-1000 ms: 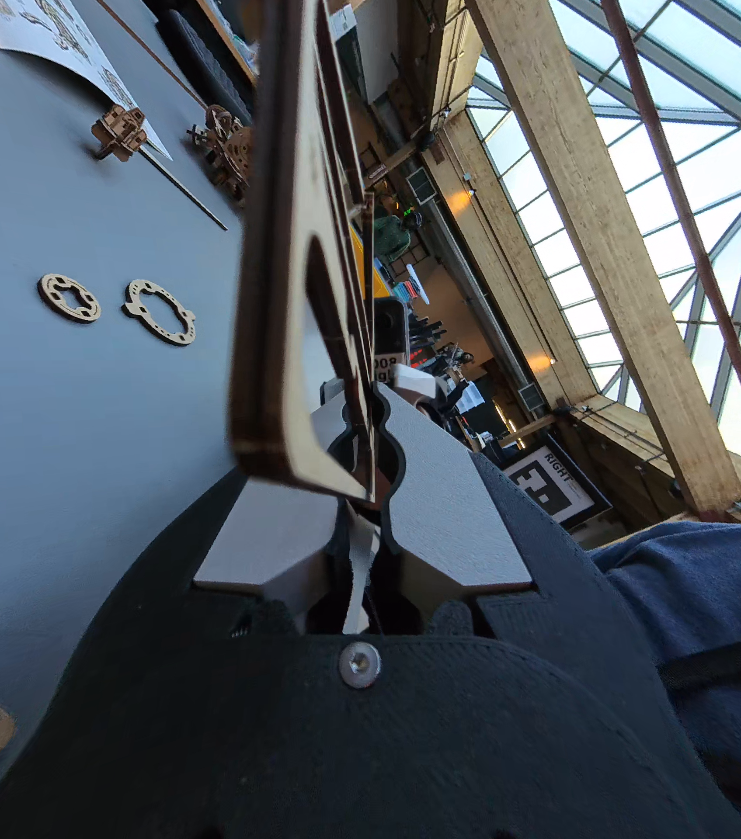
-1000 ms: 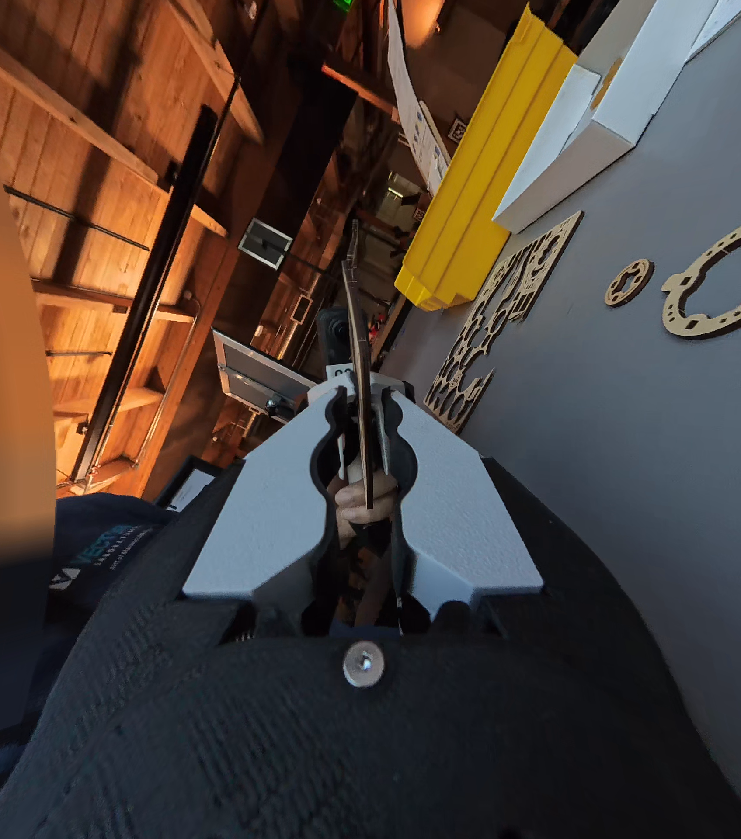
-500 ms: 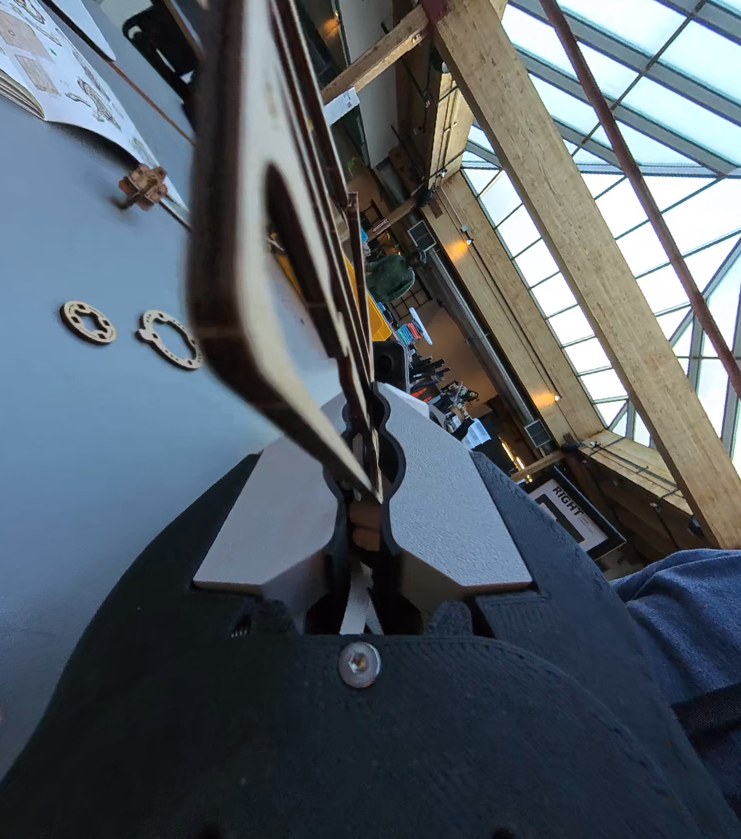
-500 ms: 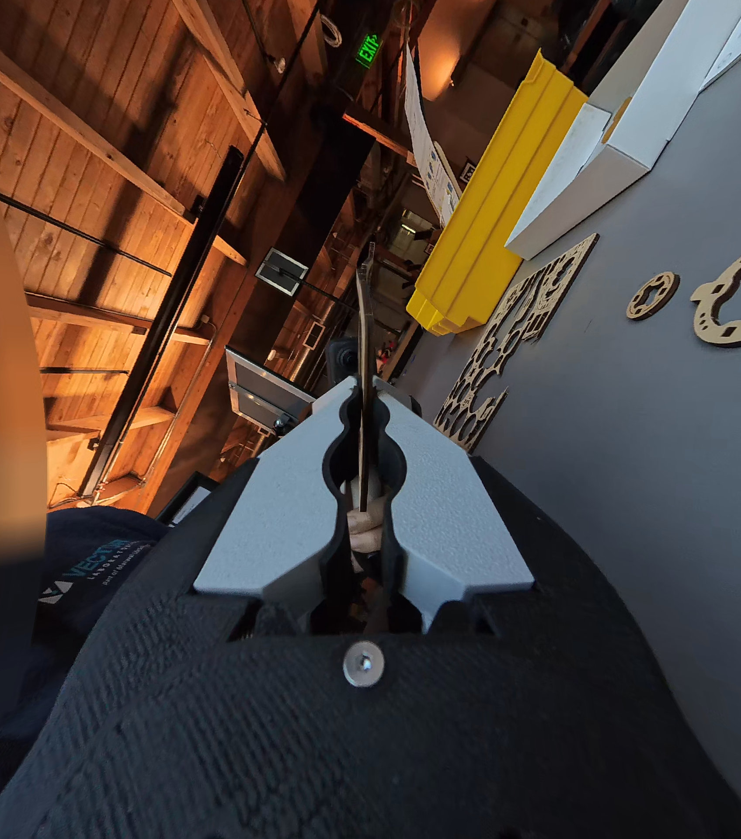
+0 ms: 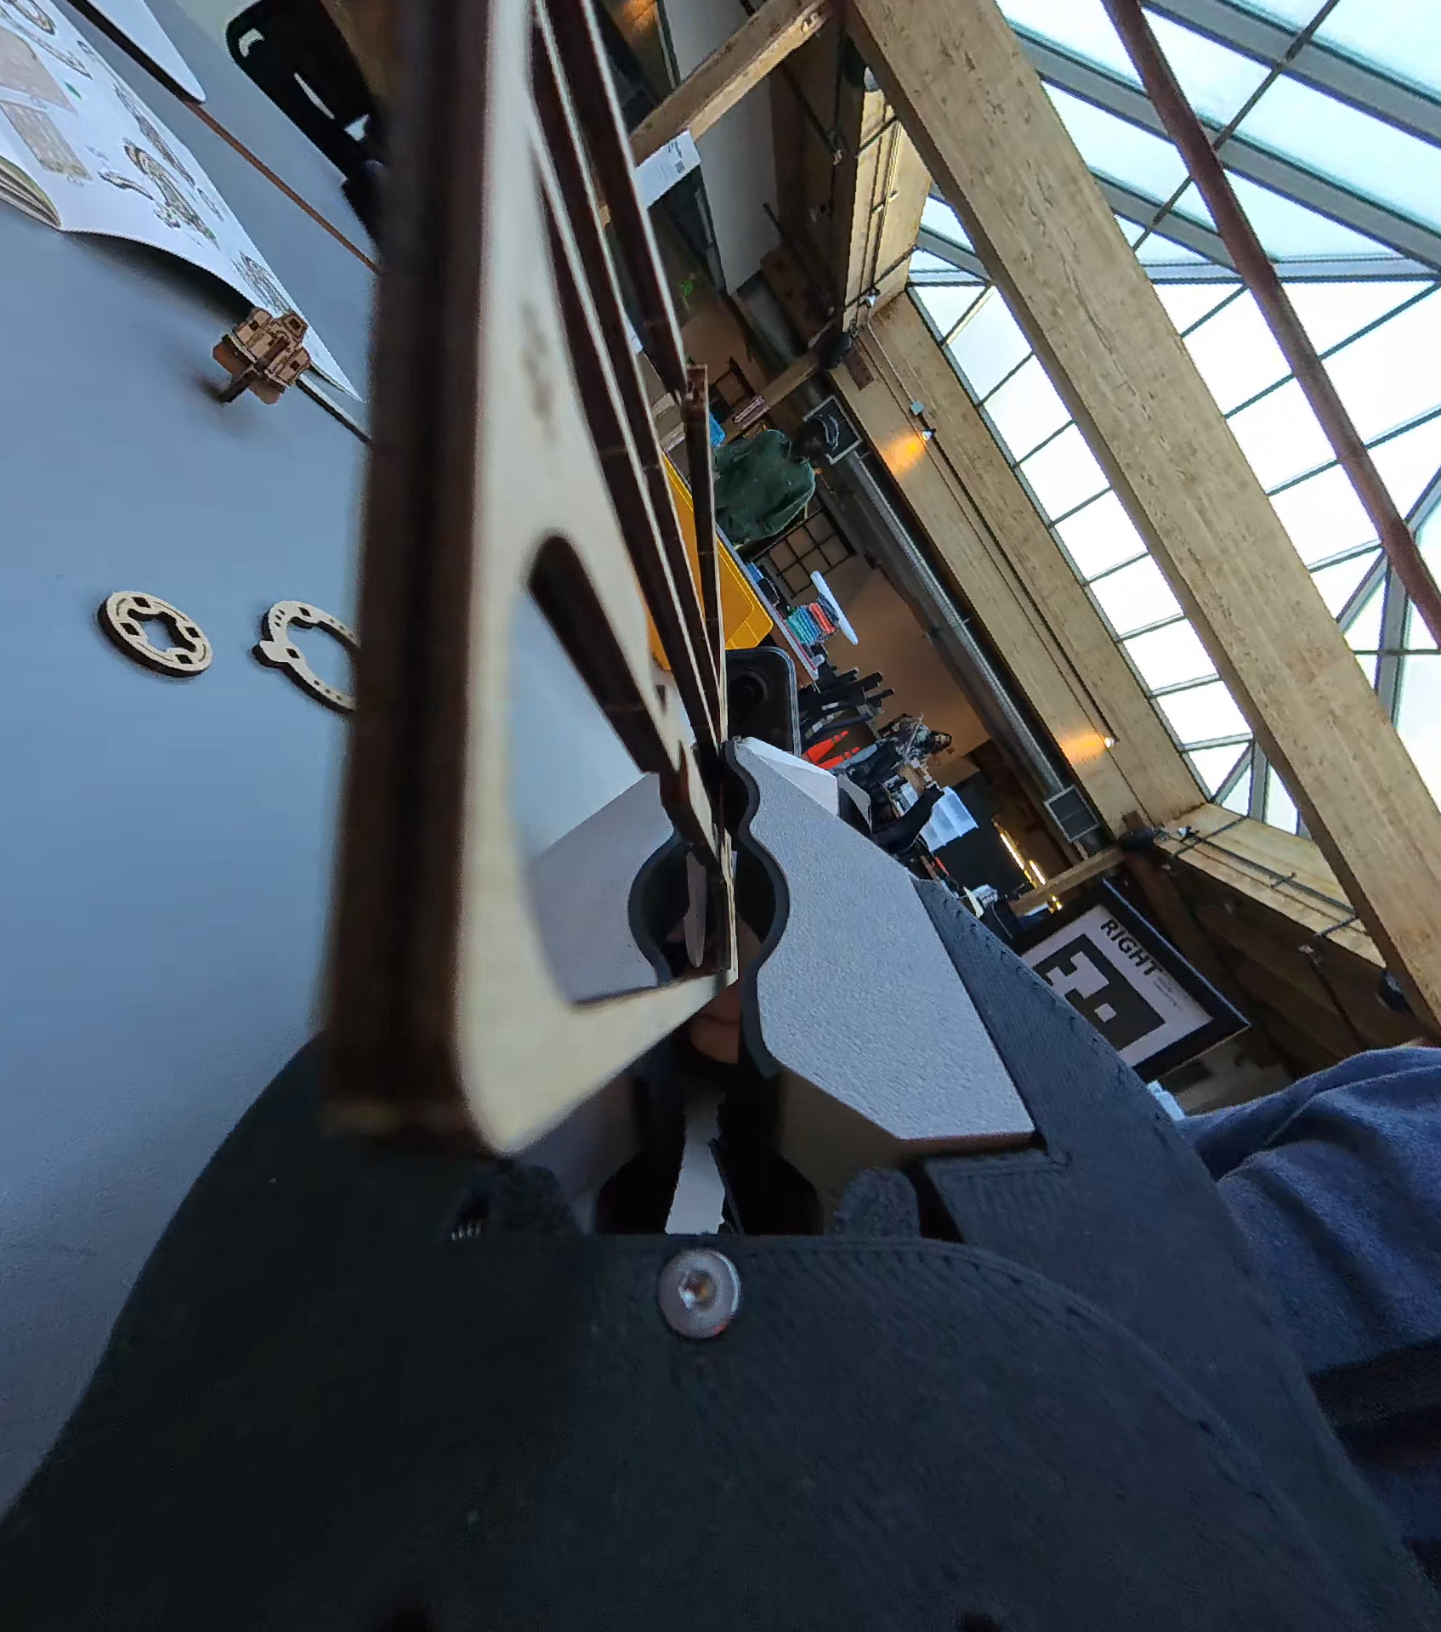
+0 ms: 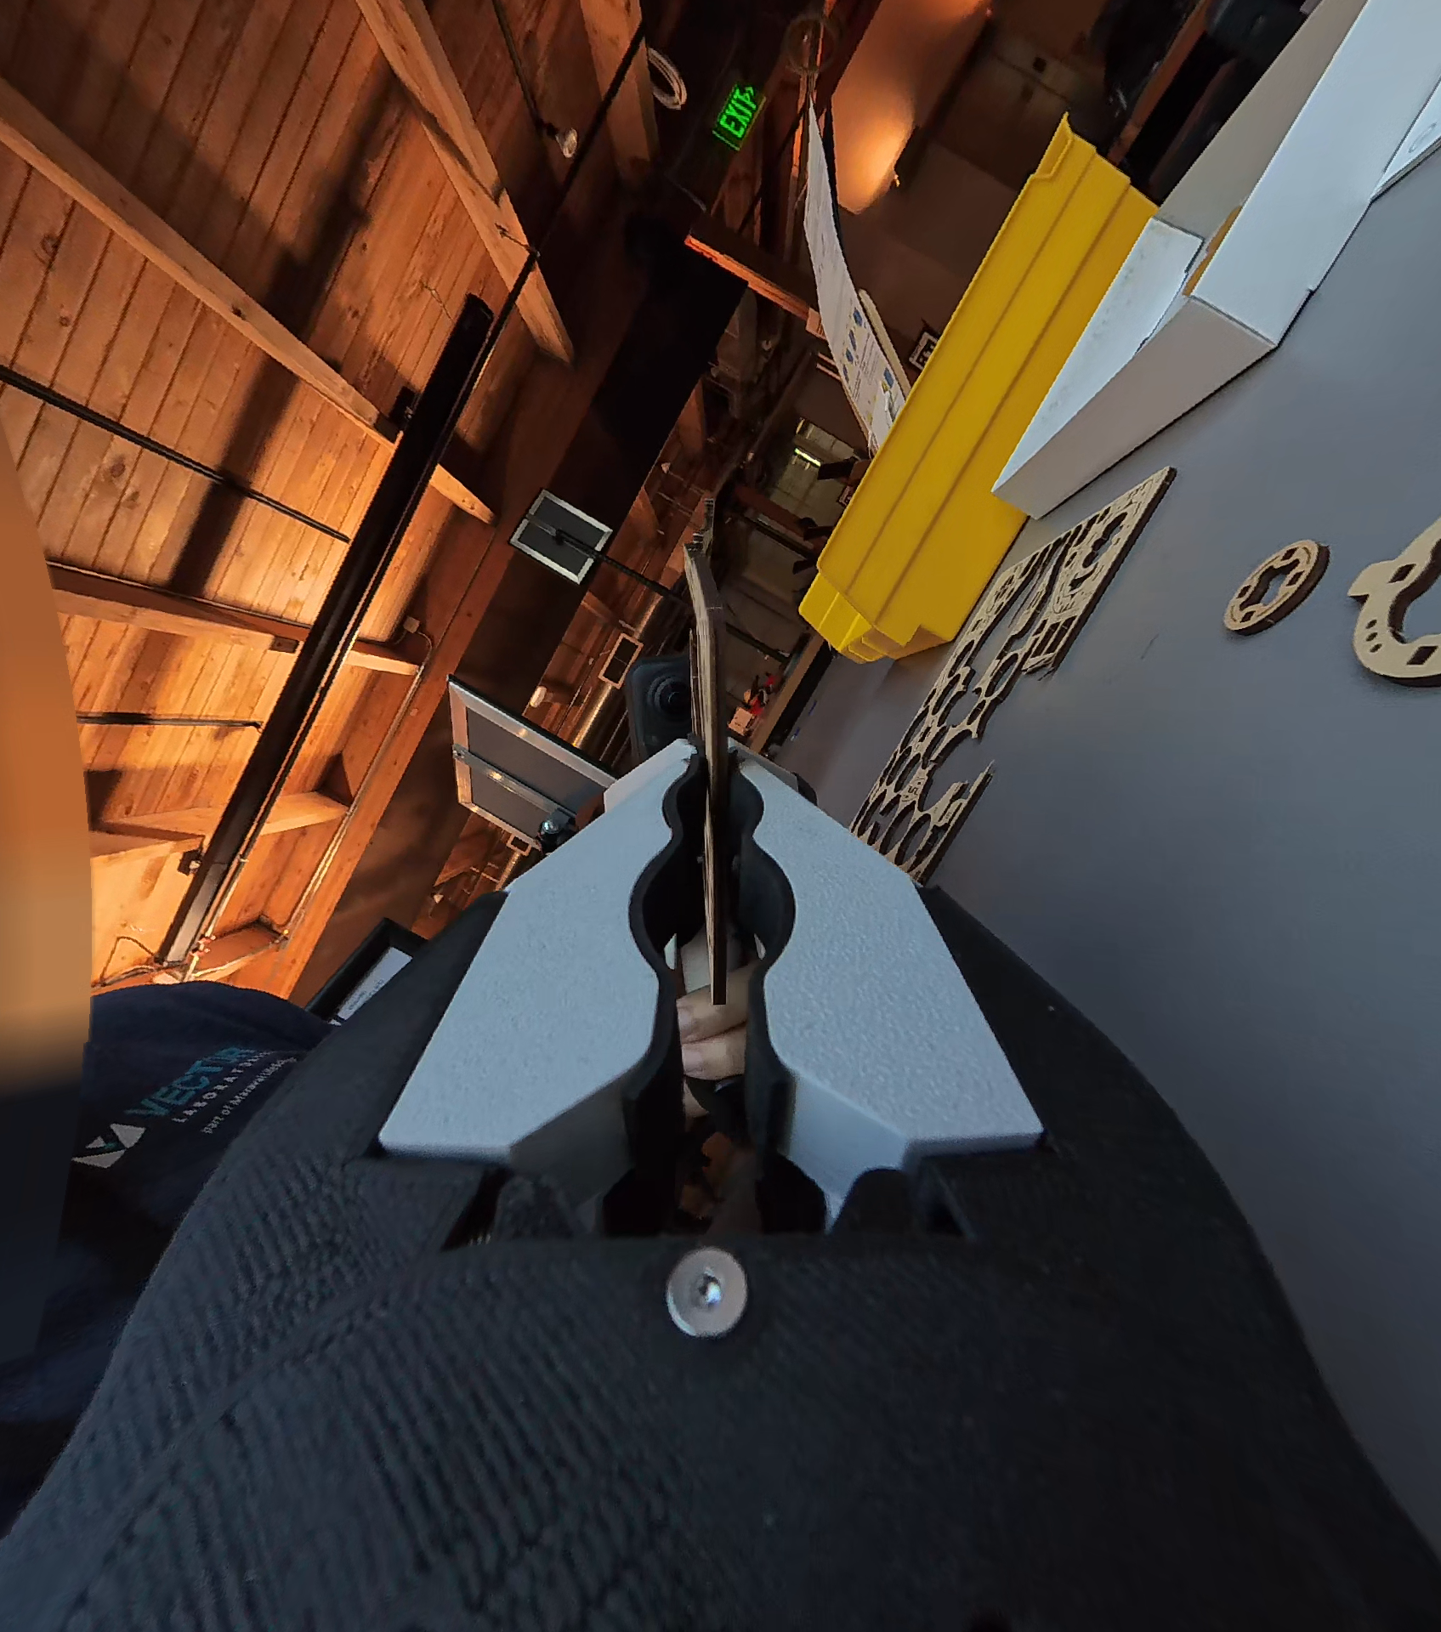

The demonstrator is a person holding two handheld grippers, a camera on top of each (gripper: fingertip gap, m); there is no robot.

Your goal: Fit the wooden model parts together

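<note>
1. Pinching a flat wooden plate between its grey fingers, the left gripper is clamped tight on it, the plate held edge-on to the camera and raised off the grey table.
2. Seen from the left wrist, the plate has a long cut-out slot, and thinner wooden layers sit close against its far face (how they join is too blurred to tell).
3. The right gripper is likewise closed on a thin wooden piece, which stands upright between its fingertips and pokes out past them.
4. The two grippers face each other; each camera shows the other one's lens just behind the clamped wood, so both seem to grip the same part from opposite ends.
5. On the table lie a small wooden ring and, beside it, a larger notched ring, partly hidden by the plate.
6. Farther back sits a small assembled wooden block next to an open instruction booklet.
7. From the right wrist view, a punched-out wooden sheet lies near a yellow bin and a white box.
</note>
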